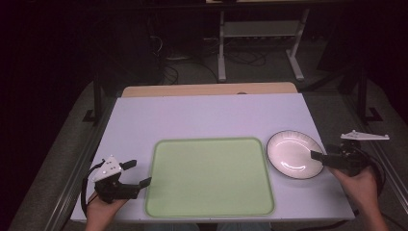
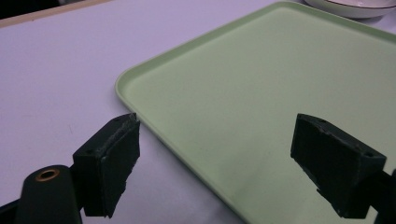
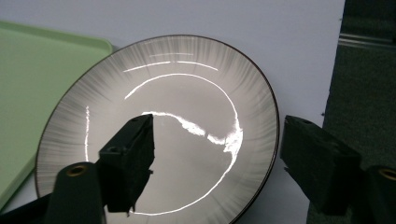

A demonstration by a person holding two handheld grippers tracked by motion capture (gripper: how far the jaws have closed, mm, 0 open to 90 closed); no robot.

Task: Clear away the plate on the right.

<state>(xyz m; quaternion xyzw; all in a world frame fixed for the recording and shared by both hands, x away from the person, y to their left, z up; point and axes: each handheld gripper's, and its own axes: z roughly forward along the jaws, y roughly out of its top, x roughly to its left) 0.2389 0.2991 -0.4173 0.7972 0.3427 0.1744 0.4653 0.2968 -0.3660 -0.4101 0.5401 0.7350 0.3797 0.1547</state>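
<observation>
A white plate with a dark rim point(image 1: 294, 154) point(image 3: 177, 116) lies on the pale table point(image 1: 207, 115), right of an empty light-green tray point(image 1: 209, 175) point(image 3: 28, 70). At the plate's right edge, my right gripper point(image 1: 320, 158) point(image 3: 217, 140) stands open. In the right gripper view one jaw hangs over the plate's inside and the other outside its rim, with the rim between them and neither pad pressing on it. My left gripper point(image 1: 139, 172) point(image 2: 215, 140) is open beside the tray's point(image 2: 280, 93) left edge, straddling its near corner with nothing held. The plate point(image 2: 350, 7) peeks in at the top of the left gripper view.
The table's right edge point(image 3: 338, 56) runs close behind the plate, with dark floor beyond it. A wooden strip point(image 1: 207, 89) borders the table's far side. Metal stand legs point(image 1: 221, 53) rise from the floor farther back.
</observation>
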